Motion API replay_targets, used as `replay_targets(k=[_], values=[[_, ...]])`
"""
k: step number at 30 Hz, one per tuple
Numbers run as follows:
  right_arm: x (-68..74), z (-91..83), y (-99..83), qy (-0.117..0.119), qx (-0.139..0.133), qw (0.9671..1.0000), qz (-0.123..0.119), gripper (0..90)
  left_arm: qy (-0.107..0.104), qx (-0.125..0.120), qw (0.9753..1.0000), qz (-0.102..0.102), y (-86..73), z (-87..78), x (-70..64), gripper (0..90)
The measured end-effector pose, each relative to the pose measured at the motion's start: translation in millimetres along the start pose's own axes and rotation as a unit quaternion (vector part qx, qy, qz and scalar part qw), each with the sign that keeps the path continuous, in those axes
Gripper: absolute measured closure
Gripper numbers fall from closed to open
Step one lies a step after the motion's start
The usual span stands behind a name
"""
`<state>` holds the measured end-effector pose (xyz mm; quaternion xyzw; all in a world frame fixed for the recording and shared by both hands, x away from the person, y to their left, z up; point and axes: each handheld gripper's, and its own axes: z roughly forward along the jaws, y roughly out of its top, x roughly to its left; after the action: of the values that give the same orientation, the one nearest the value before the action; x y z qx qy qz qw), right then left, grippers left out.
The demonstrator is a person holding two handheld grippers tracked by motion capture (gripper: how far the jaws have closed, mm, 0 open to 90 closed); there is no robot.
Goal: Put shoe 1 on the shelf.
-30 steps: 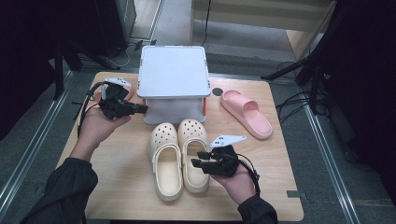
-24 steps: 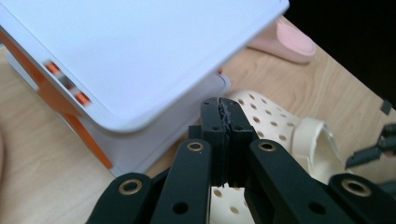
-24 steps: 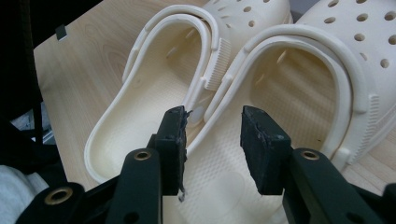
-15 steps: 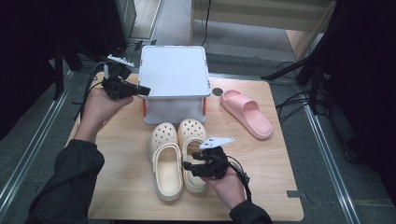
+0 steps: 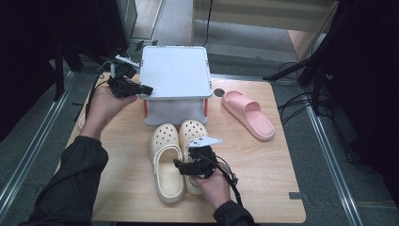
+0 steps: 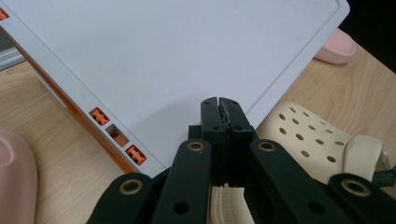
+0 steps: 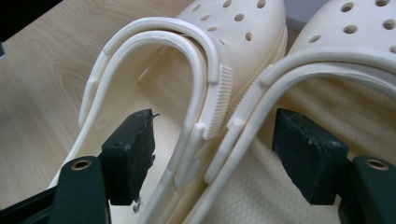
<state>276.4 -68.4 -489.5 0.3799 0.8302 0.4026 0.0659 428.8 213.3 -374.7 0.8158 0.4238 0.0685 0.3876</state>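
Right gripper view: perforated cream foam clogs (image 7: 261, 70), ribbed straps, pale woodgrain table (image 7: 51, 60).

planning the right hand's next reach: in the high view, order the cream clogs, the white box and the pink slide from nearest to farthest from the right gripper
1. Cream clogs: directly under the right gripper, its open jaws straddling their inner sides.
2. White box: behind the clogs, at the table's far edge.
3. Pink slide: off to the right, clearly farthest.

No readable text anywhere.

The grey shelf top (image 5: 175, 70), the cream clogs (image 5: 165, 162) and the pink slide (image 5: 248, 114) bear no legible words, brands or numbers (the clogs show plain holes and ribbing); the wooden table (image 5: 263, 179) carries no label.
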Motion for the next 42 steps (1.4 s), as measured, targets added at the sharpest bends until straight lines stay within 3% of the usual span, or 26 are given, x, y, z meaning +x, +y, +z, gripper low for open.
replay_targets(k=[2,5,10,14,20,22,27,36,42], values=[[1.8,7.3,2.5,-0.011,0.008,0.9999,0.003,30.3,-0.003,0.001,1.0000,-0.003,0.1,-0.3,0.9,89.1],[0.8,13.3,3.7,-0.004,0.012,0.9997,0.019,31.7,-0.001,0.002,1.0000,-0.002,0.0,-0.7,1.6,89.2],[-3.3,19.9,3.4,-0.017,0.018,0.9996,0.017,41.0,0.002,0.001,1.0000,-0.004,-0.6,-0.9,1.5,89.2],[-3.8,20.0,3.9,-0.018,0.019,0.9995,0.018,46.1,0.000,-0.004,0.9999,-0.010,-1.8,-1.0,2.0,89.3],[-5.3,13.5,6.5,-0.025,0.036,0.9984,0.036,60.6,0.000,-0.005,0.9999,-0.010,-2.9,-1.5,1.9,89.3],[-5.2,11.7,6.7,-0.031,0.037,0.9984,0.030,64.0,0.001,-0.006,0.9999,-0.009,-3.1,-1.4,1.7,89.3],[-5.8,9.0,7.6,-0.043,0.037,0.9982,0.020,65.7,0.000,-0.007,0.9999,-0.011,-3.4,-1.6,1.9,89.3],[-7.8,-3.2,23.8,-0.021,0.026,0.9991,0.026,66.2,0.000,-0.008,0.9999,-0.013,-4.0,-1.8,1.6,89.3],[-14.0,0.9,52.5,-0.035,0.010,0.9993,0.012,66.2,0.002,-0.008,0.9998,-0.015,-3.9,-1.6,0.9,89.3]])
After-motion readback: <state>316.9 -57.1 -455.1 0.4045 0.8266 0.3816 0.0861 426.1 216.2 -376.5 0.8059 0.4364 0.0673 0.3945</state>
